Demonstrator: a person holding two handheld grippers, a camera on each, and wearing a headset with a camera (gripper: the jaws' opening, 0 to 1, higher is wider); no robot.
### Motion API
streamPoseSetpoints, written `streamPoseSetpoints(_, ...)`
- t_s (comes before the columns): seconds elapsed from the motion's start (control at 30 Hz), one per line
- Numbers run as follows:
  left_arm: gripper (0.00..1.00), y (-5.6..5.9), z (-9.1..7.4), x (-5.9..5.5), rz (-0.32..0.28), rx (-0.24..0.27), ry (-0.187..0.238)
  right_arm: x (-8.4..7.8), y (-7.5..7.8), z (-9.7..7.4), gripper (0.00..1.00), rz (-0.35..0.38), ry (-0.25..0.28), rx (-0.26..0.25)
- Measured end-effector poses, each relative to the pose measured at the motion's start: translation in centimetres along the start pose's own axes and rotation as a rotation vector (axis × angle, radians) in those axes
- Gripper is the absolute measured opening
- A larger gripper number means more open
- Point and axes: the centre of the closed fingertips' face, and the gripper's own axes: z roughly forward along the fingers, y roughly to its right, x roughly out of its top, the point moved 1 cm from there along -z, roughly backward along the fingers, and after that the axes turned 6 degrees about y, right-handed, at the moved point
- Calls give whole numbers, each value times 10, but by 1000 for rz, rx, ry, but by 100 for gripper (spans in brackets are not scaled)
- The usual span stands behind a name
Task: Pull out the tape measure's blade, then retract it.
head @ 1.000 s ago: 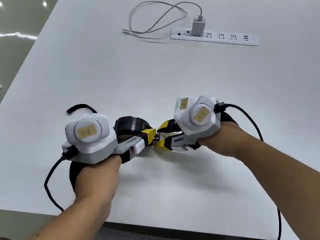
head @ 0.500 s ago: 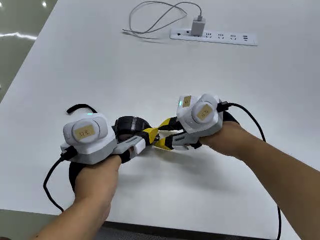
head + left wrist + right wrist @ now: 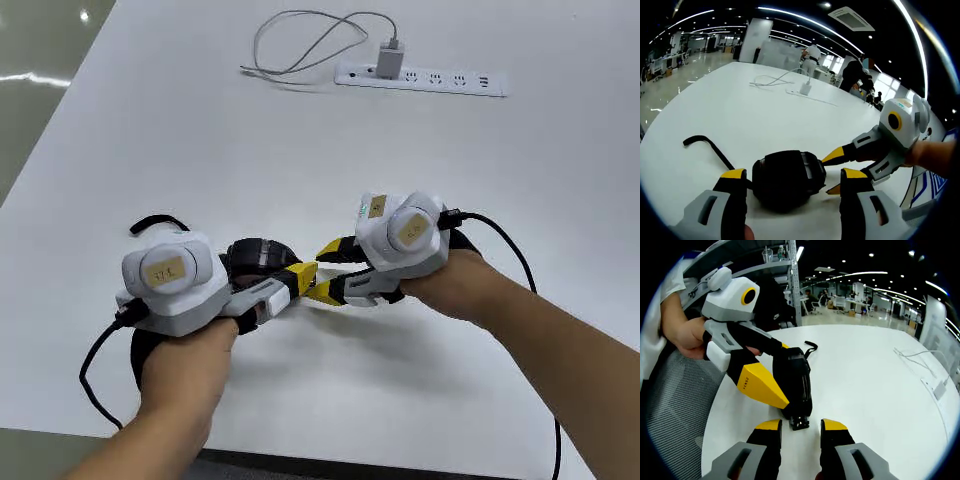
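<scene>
One black tape measure (image 3: 787,177) lies on the white table (image 3: 300,130) between the two grippers. No blade shows drawn out of it. Its one black strap (image 3: 695,139) trails off across the tabletop.

The left gripper (image 3: 794,175) has its two yellow-tipped jaws on either side of the case. In the right gripper view one jaw lies along the case's side, but I cannot tell whether the pair actually squeezes it.

The right gripper (image 3: 801,426) faces the case's mouth end, its two jaws spread with a gap between them and pinching nothing.

At the table's far edge sits one power strip (image 3: 430,78) with one charger (image 3: 387,58) plugged in and one white cable (image 3: 300,40) looped beside it.
</scene>
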Motion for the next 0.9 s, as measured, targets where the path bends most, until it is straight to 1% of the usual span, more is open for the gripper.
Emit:
streamPoseSetpoints(0.03,74,0,-1,0,-1,-4,-1,-1,0,-1,29,4,1,-9)
streamPoseSetpoints(0.1,75,1,-3,1,16,-15,-2,-3,-1,-4,31,18,4,-20)
streamPoseSetpoints(0.2,76,3,-7,1,57,-33,-6,-3,-3,-10,34,31,17,-41)
streamPoseSetpoints(0.33,79,6,-14,5,81,-67,6,-3,-5,-18,39,55,34,-71)
streamPoseSetpoints(0.37,79,7,-16,6,97,-73,12,-4,-6,-19,40,64,37,-74)
streamPoseSetpoints(0.4,80,9,-19,6,120,-86,10,-5,-7,-21,42,69,38,-82)
streamPoseSetpoints(0.5,83,11,-24,8,160,-110,17,-7,-10,-25,46,76,43,-93)
streamPoseSetpoints(0.6,84,12,-28,8,197,-132,10,-7,-13,-29,49,84,49,-106)
streamPoseSetpoints(0.67,85,12,-31,11,214,-137,21,-7,-14,-33,51,89,56,-116)
streamPoseSetpoints(0.87,88,11,-38,11,229,-154,12,-8,-14,-43,57,99,59,-145)
streamPoseSetpoints(0.9,89,11,-39,10,243,-158,7,-9,-15,-45,57,101,58,-148)
